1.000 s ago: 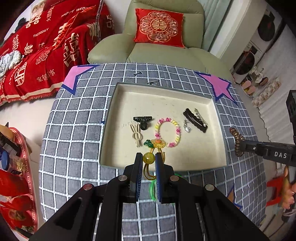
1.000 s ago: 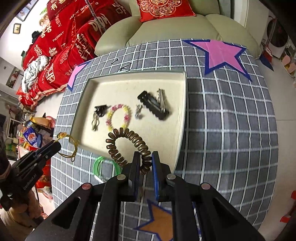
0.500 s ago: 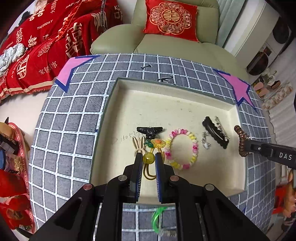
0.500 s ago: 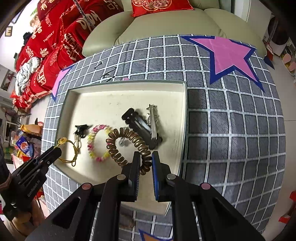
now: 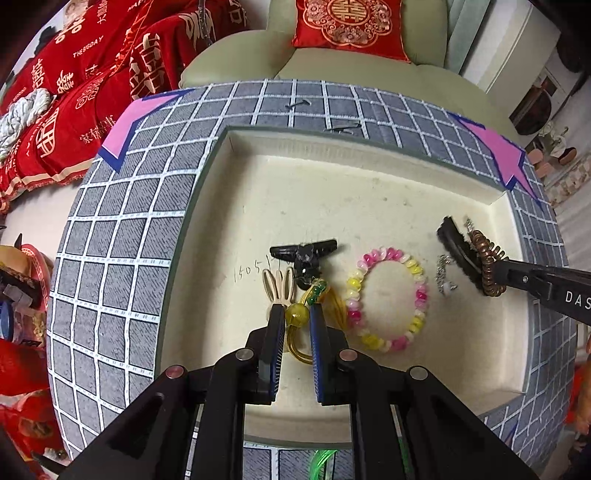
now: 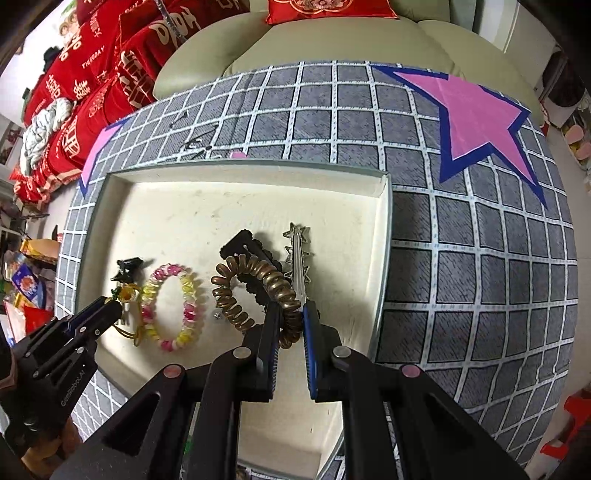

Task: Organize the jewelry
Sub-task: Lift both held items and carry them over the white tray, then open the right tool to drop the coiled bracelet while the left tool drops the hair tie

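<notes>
Both views are evenly and brightly lit, with only soft shadows cast. Strong fisheye bending and dark corners are seen at the edges.

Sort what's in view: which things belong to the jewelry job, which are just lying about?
Job:
cream tray
yellow bead hair tie, in left gripper
bronze spiral hair tie, in right gripper
pink-yellow bead bracelet
black claw clip

Lying about:
red embroidered cushion
green loop

one tray [image 5: 221,155], two bracelets [image 5: 388,299], four hair clips [image 5: 303,251]
</notes>
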A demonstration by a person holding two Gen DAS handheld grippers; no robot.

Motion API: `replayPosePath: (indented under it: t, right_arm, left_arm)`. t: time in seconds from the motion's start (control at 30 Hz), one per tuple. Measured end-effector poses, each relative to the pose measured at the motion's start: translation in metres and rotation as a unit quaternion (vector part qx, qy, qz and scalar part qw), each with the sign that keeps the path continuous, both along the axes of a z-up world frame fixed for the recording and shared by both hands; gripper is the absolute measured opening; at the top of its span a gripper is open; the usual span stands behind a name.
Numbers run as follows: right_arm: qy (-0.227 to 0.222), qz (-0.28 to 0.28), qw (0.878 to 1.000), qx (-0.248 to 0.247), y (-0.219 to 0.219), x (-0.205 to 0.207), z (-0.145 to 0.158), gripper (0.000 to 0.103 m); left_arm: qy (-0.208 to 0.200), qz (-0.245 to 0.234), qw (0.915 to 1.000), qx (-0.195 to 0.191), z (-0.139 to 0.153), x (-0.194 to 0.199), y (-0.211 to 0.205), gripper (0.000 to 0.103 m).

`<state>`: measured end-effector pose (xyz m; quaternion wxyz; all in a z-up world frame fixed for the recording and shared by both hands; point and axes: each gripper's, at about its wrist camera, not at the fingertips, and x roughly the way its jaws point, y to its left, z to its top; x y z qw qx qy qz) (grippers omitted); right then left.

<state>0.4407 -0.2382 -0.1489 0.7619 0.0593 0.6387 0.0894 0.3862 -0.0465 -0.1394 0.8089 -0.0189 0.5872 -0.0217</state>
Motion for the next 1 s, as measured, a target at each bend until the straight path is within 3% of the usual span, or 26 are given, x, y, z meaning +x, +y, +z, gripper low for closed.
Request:
replayPosePath:
  t: [0.47, 0.57, 0.6, 0.63, 1.0]
  right_arm:
    - [0.016, -0.003, 1.000, 0.005, 0.001, -0.001, -0.012, 0.014]
    - [0.021, -0.007, 1.000, 0.018, -0.001, -0.001, -0.012, 0.035]
    - [0.020, -0.009, 1.000, 0.021, -0.002, -0.002, -0.011, 0.051]
    - [0.018, -0.012, 1.000, 0.023, -0.003, -0.002, -0.010, 0.057]
    - [0.001, -0.030, 0.997, 0.067, -0.014, -0.009, 0.014, 0.059]
  left_arm:
    - [0.004, -0.015, 0.9993, 0.034, -0.004, -0.004, -0.009, 0.022]
    - [0.004, -0.018, 0.9991, 0.038, -0.001, -0.005, -0.011, 0.022]
    - [0.004, -0.018, 0.9991, 0.038, -0.001, -0.005, -0.011, 0.022]
    - [0.004, -0.018, 0.9990, 0.040, 0.000, -0.005, -0.011, 0.022]
    - [-0.003, -0.017, 0.9989, 0.044, 0.011, -0.008, -0.010, 0.022]
